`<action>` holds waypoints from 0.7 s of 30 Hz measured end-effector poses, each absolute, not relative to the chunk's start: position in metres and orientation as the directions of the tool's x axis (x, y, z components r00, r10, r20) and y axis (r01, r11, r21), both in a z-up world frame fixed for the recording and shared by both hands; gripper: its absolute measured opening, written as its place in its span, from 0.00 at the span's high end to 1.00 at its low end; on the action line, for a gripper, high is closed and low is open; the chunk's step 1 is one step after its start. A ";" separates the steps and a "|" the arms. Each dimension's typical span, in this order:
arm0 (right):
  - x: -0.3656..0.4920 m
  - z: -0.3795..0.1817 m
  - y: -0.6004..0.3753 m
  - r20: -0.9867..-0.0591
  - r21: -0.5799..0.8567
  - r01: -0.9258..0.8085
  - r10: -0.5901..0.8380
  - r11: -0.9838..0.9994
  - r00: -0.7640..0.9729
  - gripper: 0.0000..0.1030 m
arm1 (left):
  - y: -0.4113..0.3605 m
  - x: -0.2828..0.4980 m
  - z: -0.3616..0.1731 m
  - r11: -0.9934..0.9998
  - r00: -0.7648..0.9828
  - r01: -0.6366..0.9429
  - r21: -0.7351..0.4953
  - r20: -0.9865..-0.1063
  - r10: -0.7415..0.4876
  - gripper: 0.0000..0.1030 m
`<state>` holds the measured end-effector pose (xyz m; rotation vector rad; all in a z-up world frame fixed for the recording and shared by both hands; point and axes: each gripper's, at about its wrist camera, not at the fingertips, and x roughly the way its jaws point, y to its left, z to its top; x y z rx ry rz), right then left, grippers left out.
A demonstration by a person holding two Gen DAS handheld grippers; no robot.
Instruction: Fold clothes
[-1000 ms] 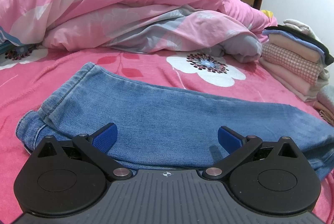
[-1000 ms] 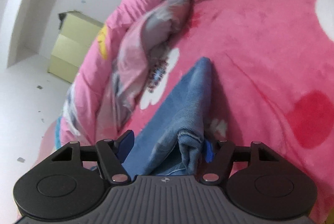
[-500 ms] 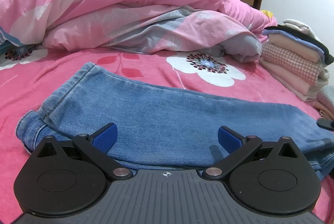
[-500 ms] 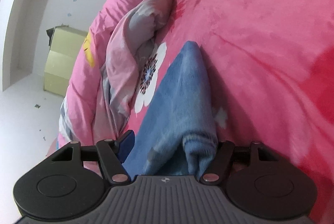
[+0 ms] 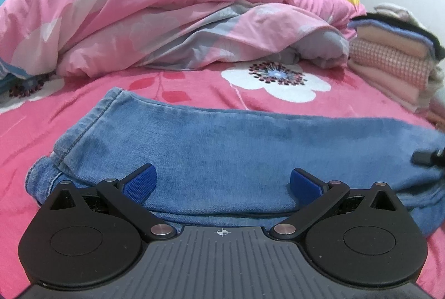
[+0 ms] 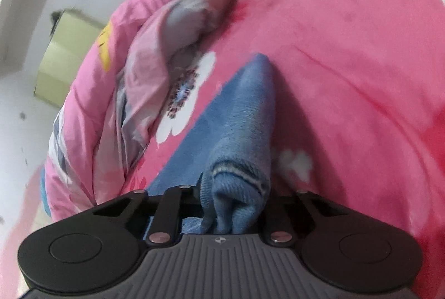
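Jeans [image 5: 222, 148] lie flat across the pink floral bed cover [image 5: 194, 87], long axis running left to right in the left wrist view, hem end at left, doubled over so a lower layer shows along the near edge. Left gripper [image 5: 222, 184] sits low over the near edge of the denim, jaws spread wide, both blue pads [image 5: 140, 182] clear of the cloth with nothing pinched between them. Right gripper [image 6: 233, 204] has just been closing: its jaws are now drawn in tight on a bunched fold of the jeans [image 6: 236, 159], the cloth's pale stitched edge puckered up right in front of the fingers. From that pinch the denim runs away up the frame to a point, lying on the cover. In the left wrist view a dark tip [image 5: 428, 157] at the far right edge sits on the jeans' right end; likely the right gripper, too little in frame to be sure. Rumpled pink and grey duvet [image 5: 167, 15] is heaped behind the jeans, apart from them. Stack of folded clothes [image 5: 395, 59] sits at the right, just beside the duvet's end, well apart from the jeans. Right wrist view is motion-blurred; a pale yellow-green box [image 6: 69, 56] shows off the bed's edge.
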<state>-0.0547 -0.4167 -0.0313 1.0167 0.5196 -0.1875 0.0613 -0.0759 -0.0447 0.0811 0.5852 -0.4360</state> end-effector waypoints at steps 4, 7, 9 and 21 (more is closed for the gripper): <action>-0.049 0.005 -0.396 -0.462 0.643 0.306 0.037 0.701 0.886 0.90 | -0.081 0.059 -0.047 0.905 0.752 0.426 0.004 -0.558 -0.351 0.00; -0.044 0.030 -0.373 -0.418 0.532 0.233 0.013 0.814 0.908 0.90 | -0.082 0.057 -0.048 0.904 0.755 0.428 0.026 -0.559 -0.342 0.00; -0.040 0.044 -0.357 -0.383 0.456 0.179 0.010 0.872 0.924 0.90 | -0.084 0.056 -0.049 0.903 0.758 0.428 0.041 -0.560 -0.334 0.00; -0.046 0.066 -0.308 -0.231 0.230 -0.080 0.135 0.970 0.964 0.90 | -0.068 0.058 -0.010 0.894 0.776 0.448 0.009 -0.501 -0.384 0.00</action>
